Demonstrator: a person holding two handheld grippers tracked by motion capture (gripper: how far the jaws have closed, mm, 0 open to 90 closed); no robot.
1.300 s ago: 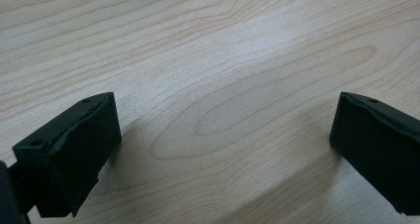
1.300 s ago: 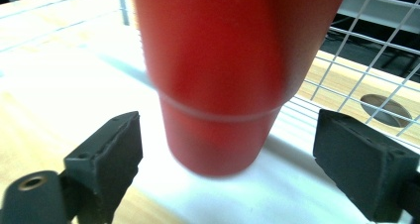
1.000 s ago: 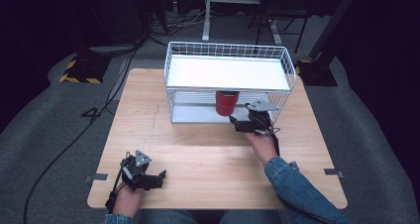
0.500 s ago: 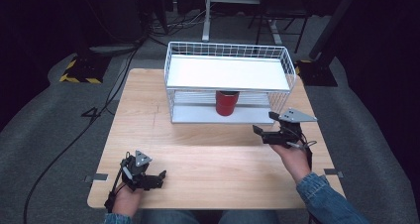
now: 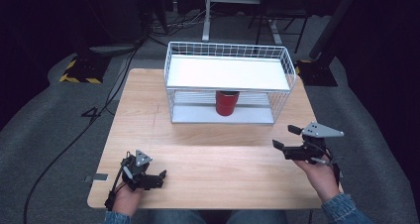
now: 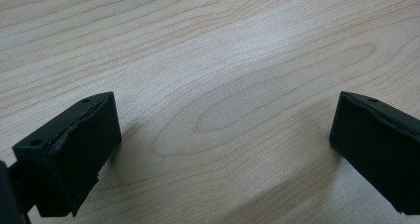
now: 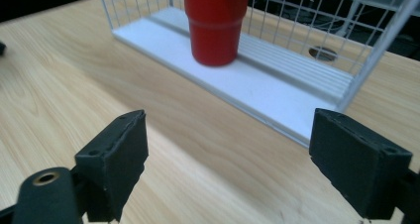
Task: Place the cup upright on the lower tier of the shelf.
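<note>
A person seated at a wooden surface (image 5: 208,149) holds a claw in each hand. The right claw (image 5: 285,140) hangs above the surface's right side with its jaws spread wide and nothing between them, its grey three-cornered plate (image 5: 323,130) on top. Ahead of it and well apart stands a white wire rack (image 5: 228,83), its lower shelf (image 7: 257,90) open toward the claw. A red cup (image 5: 227,102) sits upright on that lower shelf, under the rack's white top tray (image 5: 228,73); in the right gripper view the cup (image 7: 215,23) rises beyond and between the two black jaws, slightly toward the left one, clear of both. The left claw (image 5: 157,177) rests low at the near left corner of the surface, far from the rack and the cup, its jaws also spread; the left gripper view looks down on bare wood grain (image 6: 223,85) between them. A black cable (image 5: 64,149) trails across the grey floor (image 5: 44,149) off the surface's left edge.
</note>
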